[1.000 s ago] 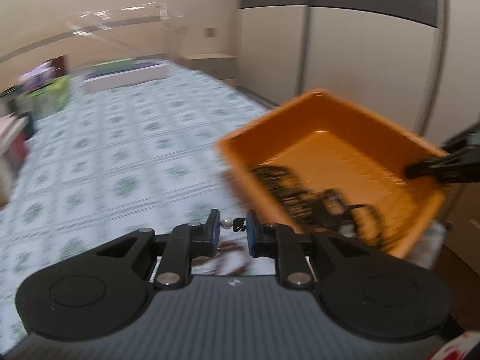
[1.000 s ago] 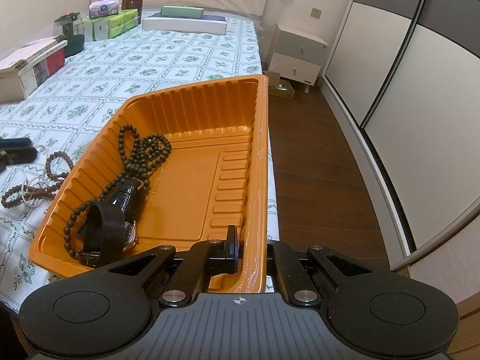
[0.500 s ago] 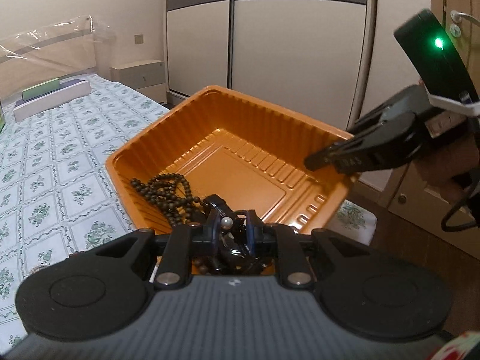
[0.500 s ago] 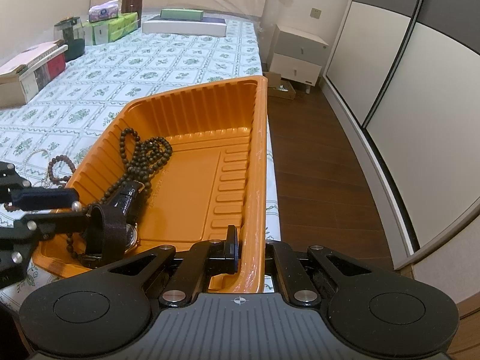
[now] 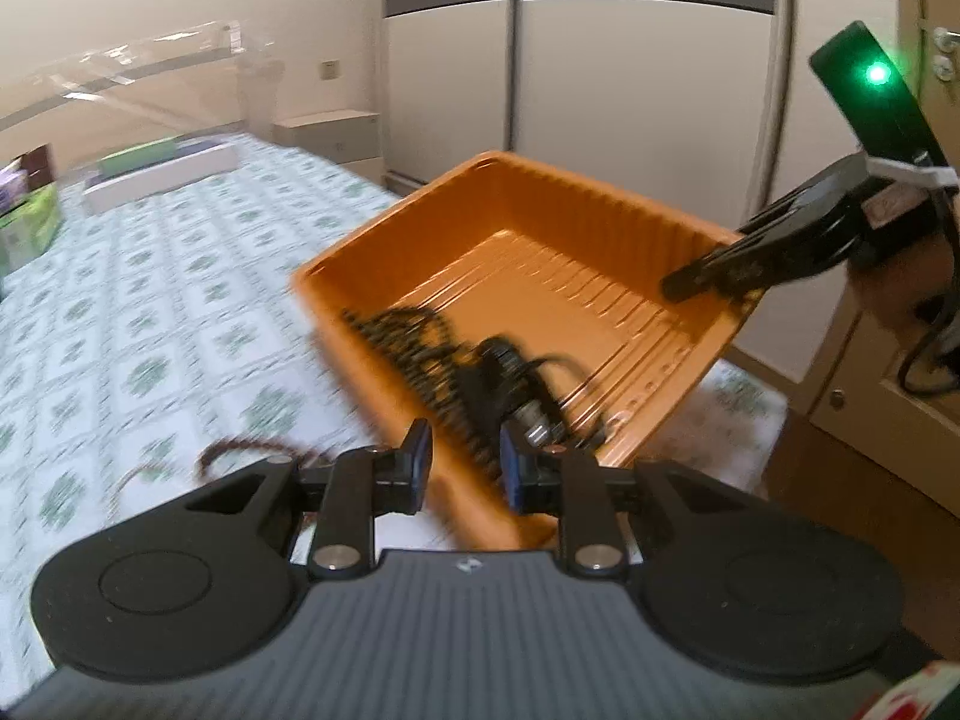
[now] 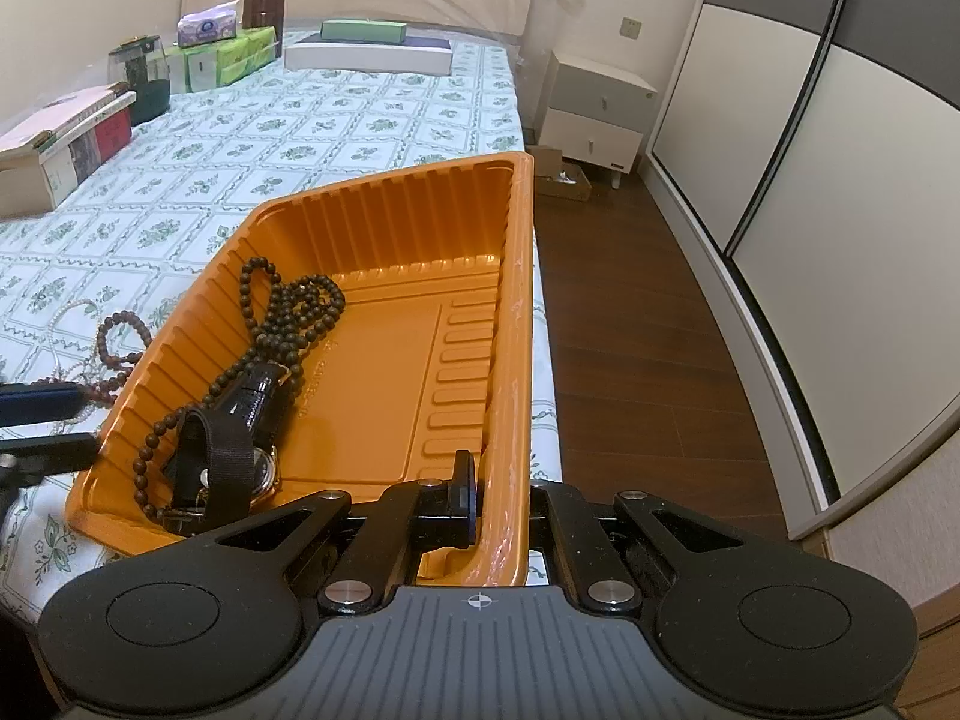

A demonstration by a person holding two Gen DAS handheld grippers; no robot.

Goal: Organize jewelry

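Note:
An orange tray (image 6: 516, 312) lies on the bed. In it are a dark bead necklace (image 6: 294, 312) and a black-strapped watch (image 6: 240, 438). My right gripper (image 6: 498, 498) is shut on the tray's near rim. My left gripper (image 5: 462, 456) is open and empty just outside the tray's left wall (image 5: 384, 396); it shows in the right wrist view at the left edge (image 6: 42, 420). A brown bead bracelet (image 6: 117, 348) and a thin pale chain (image 6: 66, 324) lie on the bedsheet left of the tray. The bracelet is blurred in the left wrist view (image 5: 240, 450).
The bed carries books (image 6: 60, 144), a dark jar (image 6: 141, 78), green boxes (image 6: 228, 60) and a flat white box (image 6: 366, 54) at the far end. A nightstand (image 6: 594, 120), wooden floor (image 6: 648, 360) and wardrobe doors (image 6: 810, 180) lie to the right.
My left gripper held a small pearl piece over the tray, has opened and is now empty, drawn back to the left of the tray. The right gripper and tray stayed put.

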